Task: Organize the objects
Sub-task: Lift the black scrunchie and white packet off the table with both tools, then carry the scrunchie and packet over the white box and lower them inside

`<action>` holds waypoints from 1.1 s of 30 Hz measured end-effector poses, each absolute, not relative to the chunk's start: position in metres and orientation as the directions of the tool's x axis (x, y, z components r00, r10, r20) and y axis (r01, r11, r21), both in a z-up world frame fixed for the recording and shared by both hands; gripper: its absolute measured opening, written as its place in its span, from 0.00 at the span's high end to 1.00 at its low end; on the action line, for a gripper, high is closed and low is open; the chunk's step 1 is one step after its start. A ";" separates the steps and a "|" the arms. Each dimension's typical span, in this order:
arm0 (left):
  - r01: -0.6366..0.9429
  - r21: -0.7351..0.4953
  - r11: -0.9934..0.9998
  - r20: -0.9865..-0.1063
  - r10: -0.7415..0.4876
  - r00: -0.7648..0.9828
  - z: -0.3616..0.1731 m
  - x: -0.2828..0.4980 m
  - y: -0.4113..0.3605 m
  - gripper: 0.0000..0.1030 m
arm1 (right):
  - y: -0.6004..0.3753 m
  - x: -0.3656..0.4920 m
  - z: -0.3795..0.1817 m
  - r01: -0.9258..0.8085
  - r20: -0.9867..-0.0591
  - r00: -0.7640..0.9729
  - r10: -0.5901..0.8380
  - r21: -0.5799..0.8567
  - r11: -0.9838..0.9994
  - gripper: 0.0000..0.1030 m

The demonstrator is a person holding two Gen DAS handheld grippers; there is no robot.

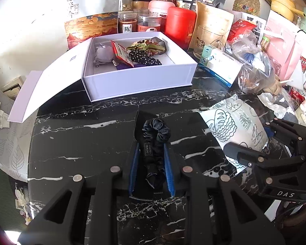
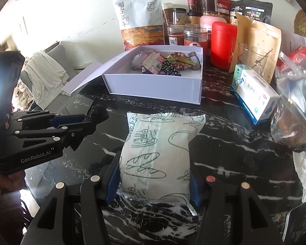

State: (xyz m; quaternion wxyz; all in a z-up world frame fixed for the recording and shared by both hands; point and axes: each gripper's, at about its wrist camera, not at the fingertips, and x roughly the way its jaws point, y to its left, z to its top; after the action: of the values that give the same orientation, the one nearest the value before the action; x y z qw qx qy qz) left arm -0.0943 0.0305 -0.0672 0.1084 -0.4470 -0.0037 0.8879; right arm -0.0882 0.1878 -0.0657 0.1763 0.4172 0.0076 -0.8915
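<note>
- Right gripper [image 2: 155, 175] in our hand pinches the white bread packet [image 2: 161, 153] above the marble table [image 2: 234, 163].
- Left gripper [image 1: 152, 153], jaws pressed together, clamps our black scrunchie [image 1: 156, 134], short of the open white box [image 1: 136, 79].

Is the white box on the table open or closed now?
Open. The white box has its lid folded out flat, and scrunchies lie inside.

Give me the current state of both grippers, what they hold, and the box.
left gripper: shut on the black scrunchie
right gripper: shut on the white bread packet
white box: lid open, already holding scrunchies and small packets
</note>
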 end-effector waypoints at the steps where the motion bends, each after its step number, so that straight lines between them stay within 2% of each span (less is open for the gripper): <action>1: -0.186 -0.103 -0.977 -0.793 0.194 -0.578 -0.066 -0.096 0.030 0.78 | 0.187 -0.089 -0.064 0.323 -0.744 -0.592 -0.308 0.132 -0.937 0.45; 17: -0.164 -0.081 -0.983 -0.786 0.165 -0.596 -0.037 -0.152 0.027 0.78 | 0.186 -0.136 -0.036 0.361 -0.719 -0.613 -0.327 0.114 -0.926 0.45; 33: -0.171 -0.075 -0.982 -0.782 0.164 -0.601 -0.029 -0.240 0.034 0.78 | 0.191 -0.209 -0.018 0.375 -0.700 -0.638 -0.320 0.080 -0.924 0.45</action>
State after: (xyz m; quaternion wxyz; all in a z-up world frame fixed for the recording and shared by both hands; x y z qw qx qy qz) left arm -0.2399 0.0337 -0.0287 0.0938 -0.4367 0.0041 0.8947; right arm -0.2094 0.1910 -0.0184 0.1919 0.3795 0.0363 -0.9043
